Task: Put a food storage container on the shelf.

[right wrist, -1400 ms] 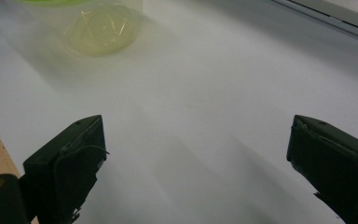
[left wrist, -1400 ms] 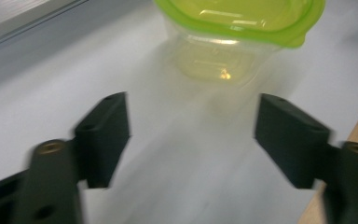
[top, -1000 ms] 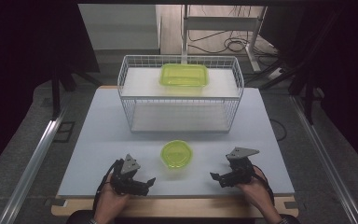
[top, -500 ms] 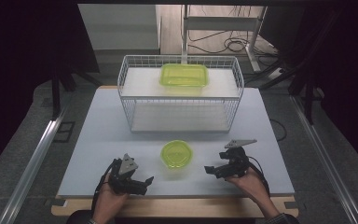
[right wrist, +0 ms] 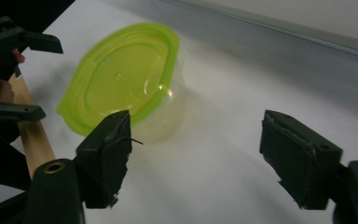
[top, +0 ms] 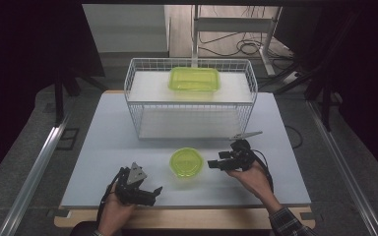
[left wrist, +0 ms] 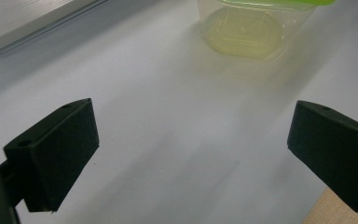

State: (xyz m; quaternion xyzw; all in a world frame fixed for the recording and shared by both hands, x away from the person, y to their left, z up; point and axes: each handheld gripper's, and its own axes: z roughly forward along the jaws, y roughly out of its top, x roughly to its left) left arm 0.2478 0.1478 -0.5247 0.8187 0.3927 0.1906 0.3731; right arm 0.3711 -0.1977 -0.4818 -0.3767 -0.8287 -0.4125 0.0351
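A small clear tub with a lime-green lid [top: 187,162] stands on the white table [top: 103,128] near the front, also in the right gripper view [right wrist: 121,79] and the left gripper view [left wrist: 244,32]. My right gripper [top: 214,163] hovers just right of the tub and points left at it. Its jaws have just been closing but are still apart, with nothing between them [right wrist: 200,154]; the tub lies ahead and to their left. My left gripper [top: 152,192] rests at the front left, open and empty [left wrist: 193,149], pointing toward the tub.
A white wire basket [top: 133,105] stands at the middle back of the table. A rectangular green-lidded container [top: 194,78] lies on a white surface within it. The table's wooden front edge [top: 187,216] runs below both hands. Dark floor and metal rails flank the table.
My right hand has moved left and away from the front edge, ending close beside the tub, and its jaws have narrowed. The left gripper and the tub have stayed put.
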